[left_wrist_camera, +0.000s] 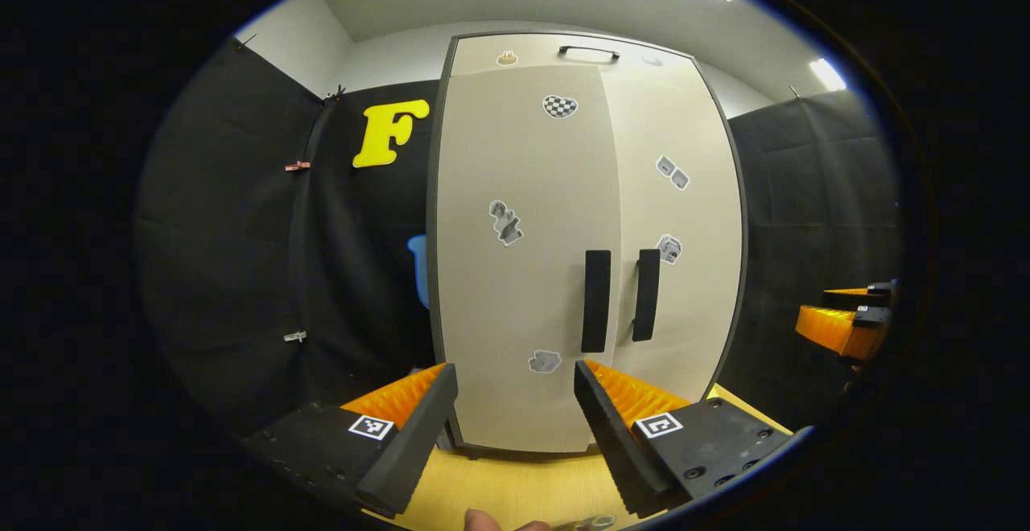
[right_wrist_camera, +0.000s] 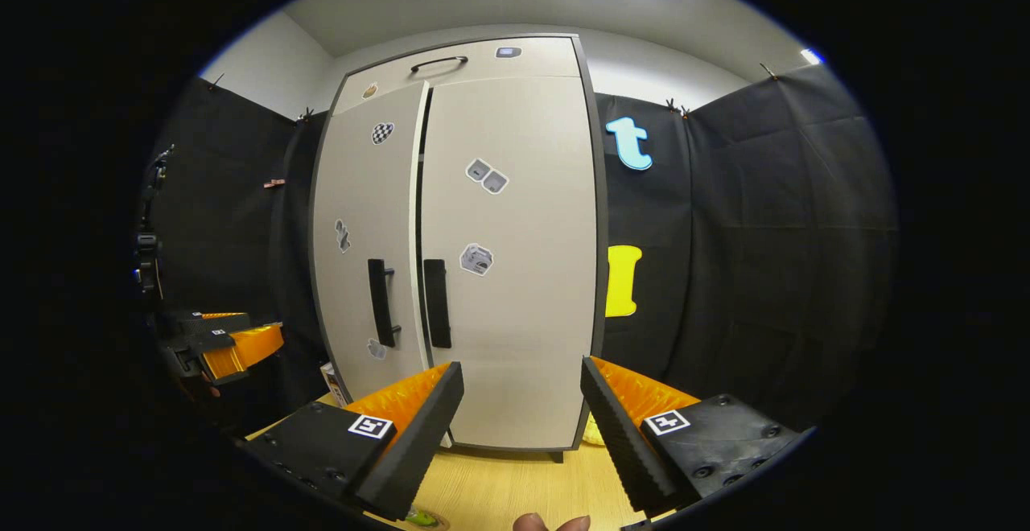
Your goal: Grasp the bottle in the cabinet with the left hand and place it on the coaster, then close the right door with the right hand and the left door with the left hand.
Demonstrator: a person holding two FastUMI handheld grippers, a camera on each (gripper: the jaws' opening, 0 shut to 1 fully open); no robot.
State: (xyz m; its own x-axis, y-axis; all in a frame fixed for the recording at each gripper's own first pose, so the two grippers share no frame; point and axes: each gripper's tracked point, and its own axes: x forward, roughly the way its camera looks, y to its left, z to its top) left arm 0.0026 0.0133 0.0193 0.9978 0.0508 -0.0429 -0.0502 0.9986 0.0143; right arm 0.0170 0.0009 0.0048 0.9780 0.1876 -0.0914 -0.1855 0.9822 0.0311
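Both my claws spread wide, gripping nothing: left gripper [left_wrist_camera: 515, 402], right gripper [right_wrist_camera: 521, 402], both facing the cabinet [left_wrist_camera: 563, 402]. Left door [left_wrist_camera: 523, 273] and right door [right_wrist_camera: 515, 273] look shut, 2 handles side by side. Can't see bottle or coaster.

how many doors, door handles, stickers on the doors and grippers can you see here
cabinet doors: 2, left door and right door
door handles: 2, one on each
stickers on the doors: 6
grippers: 2, left gripper and right gripper, both open
total: 12
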